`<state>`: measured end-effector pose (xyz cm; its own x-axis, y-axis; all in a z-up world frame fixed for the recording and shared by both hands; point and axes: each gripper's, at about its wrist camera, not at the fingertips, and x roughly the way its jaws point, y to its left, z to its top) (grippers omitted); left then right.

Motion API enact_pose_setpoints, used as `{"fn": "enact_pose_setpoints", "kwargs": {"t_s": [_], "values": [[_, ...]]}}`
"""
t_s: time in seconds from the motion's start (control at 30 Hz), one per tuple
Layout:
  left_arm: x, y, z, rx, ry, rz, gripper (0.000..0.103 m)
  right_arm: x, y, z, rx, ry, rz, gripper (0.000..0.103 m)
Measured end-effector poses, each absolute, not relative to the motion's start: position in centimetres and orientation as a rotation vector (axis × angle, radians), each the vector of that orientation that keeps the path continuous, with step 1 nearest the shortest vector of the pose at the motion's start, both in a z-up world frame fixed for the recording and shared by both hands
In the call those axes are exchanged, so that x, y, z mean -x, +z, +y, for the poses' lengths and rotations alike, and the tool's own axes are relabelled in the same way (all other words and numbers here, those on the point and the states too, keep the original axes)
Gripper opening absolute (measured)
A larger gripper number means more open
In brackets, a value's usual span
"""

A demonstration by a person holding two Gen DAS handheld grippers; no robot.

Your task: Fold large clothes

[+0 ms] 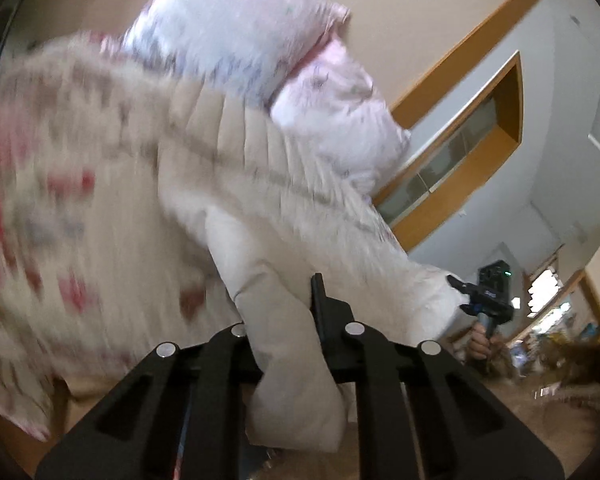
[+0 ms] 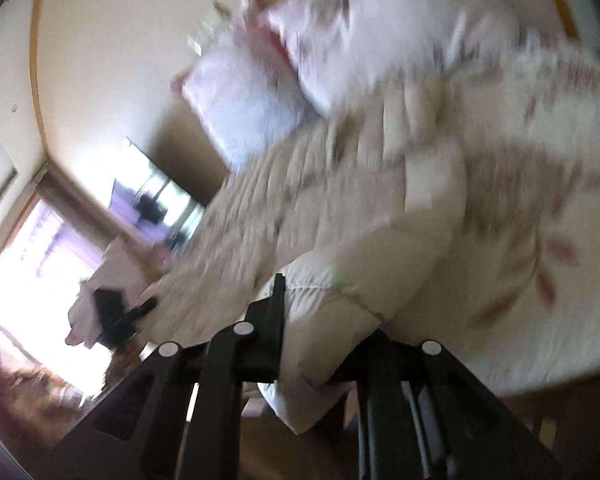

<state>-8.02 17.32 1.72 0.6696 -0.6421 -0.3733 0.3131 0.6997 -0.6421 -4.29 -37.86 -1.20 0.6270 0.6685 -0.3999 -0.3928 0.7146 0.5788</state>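
A cream quilted padded garment (image 1: 284,200) lies stretched across a bed with a floral sheet (image 1: 40,200). My left gripper (image 1: 280,300) is shut on a thick fold at one end of it; only the right finger (image 1: 318,296) shows, the other is behind the cloth. The right gripper (image 1: 458,284), held by a hand (image 1: 480,344), pinches the far corner. In the right wrist view my right gripper (image 2: 320,304) is shut on a bunched edge of the garment (image 2: 340,200), and the left gripper (image 2: 146,306) shows at the other end. Both views are blurred.
Two pale pink pillows (image 1: 236,28) (image 2: 252,100) lie at the head of the bed beyond the garment. A wood-framed wall niche (image 1: 460,140) is behind. A bright window (image 2: 28,260) is at the left, and clutter (image 1: 560,352) lies on the floor.
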Motion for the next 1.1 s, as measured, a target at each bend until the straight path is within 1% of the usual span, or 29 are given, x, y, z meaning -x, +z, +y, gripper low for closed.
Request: {"fn": "enact_pose_setpoints", "kwargs": {"t_s": [0.13,0.27,0.43,0.67,0.83,1.0,1.1], "values": [[4.9,5.2,18.0,0.574,-0.442,0.543,0.013,3.1,2.1,-37.5,-0.384,0.435,0.462,0.014],[0.8,7.4,17.8,0.528,-0.342,0.500,0.013,1.4,4.3,-36.0,-0.278,0.307,0.333,0.014],[-4.2,9.0,17.8,0.498,-0.267,0.499,0.013,-2.0,6.2,-32.7,-0.097,0.181,0.244,0.014],[-11.1,10.6,17.3,0.462,-0.221,0.503,0.013,-8.4,7.7,-31.5,-0.105,0.119,0.222,0.014],[-16.3,10.8,17.7,0.486,-0.210,0.506,0.013,-13.1,7.8,-31.3,-0.148,0.092,0.230,0.014],[-21.0,8.6,18.3,0.547,-0.198,0.553,0.013,-17.8,6.1,-31.2,-0.189,0.078,0.310,0.014],[-23.4,6.2,19.0,0.625,-0.193,0.606,0.013,-21.5,3.9,-31.6,-0.242,0.065,0.421,0.014]]}}
